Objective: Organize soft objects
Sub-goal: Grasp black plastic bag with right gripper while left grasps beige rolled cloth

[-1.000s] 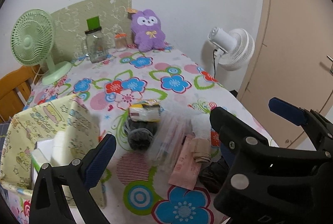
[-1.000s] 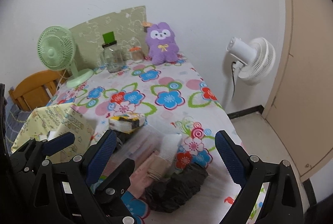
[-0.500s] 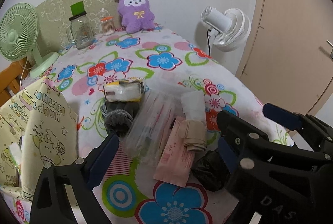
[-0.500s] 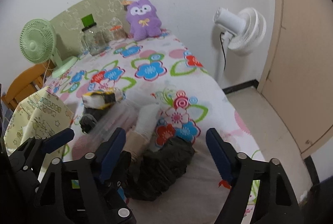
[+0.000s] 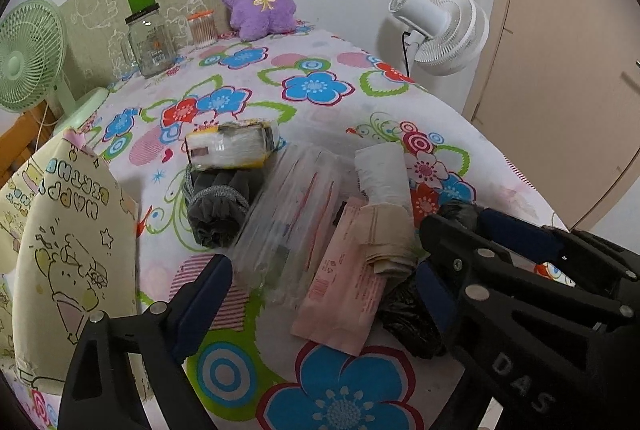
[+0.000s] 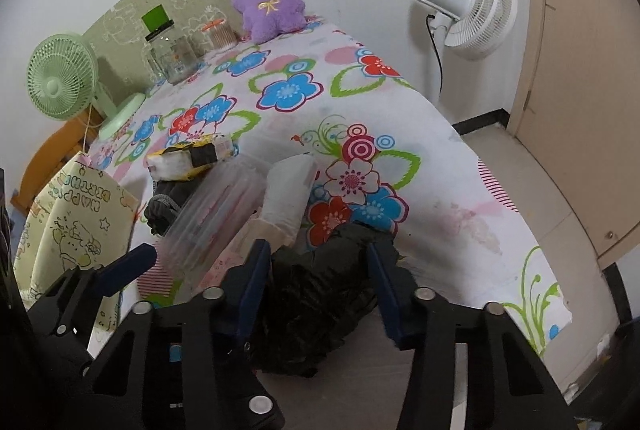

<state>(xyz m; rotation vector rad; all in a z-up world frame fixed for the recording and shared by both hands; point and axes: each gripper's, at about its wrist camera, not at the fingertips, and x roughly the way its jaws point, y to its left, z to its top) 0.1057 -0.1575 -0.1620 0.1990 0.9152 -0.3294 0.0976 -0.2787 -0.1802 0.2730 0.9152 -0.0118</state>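
Observation:
Soft items lie in a cluster on the flowered tablecloth: a black crumpled bag (image 6: pixel 320 286), a pink packet (image 5: pixel 344 290), a beige folded cloth (image 5: pixel 388 238), a white roll (image 5: pixel 384 170), a clear plastic sleeve (image 5: pixel 292 214), a grey sock bundle (image 5: pixel 218 206) and a yellow-white tissue pack (image 5: pixel 232 146). My right gripper (image 6: pixel 320 290) is open, its jaws on either side of the black bag. My left gripper (image 5: pixel 316 282) is open above the pink packet and clear sleeve. A yellow "Happy Birthday" bag (image 5: pixel 60 250) stands at left.
A purple plush (image 5: pixel 260 0), a glass jar (image 5: pixel 150 42) and a small swab jar (image 5: pixel 204 28) stand at the far edge. A green fan (image 5: pixel 28 50) is far left. A white fan (image 5: pixel 444 26) and a door (image 5: pixel 568 70) are right of the table.
Both grippers have moved forward and down toward the cluster. The right gripper's jaws have narrowed and now straddle the black bag.

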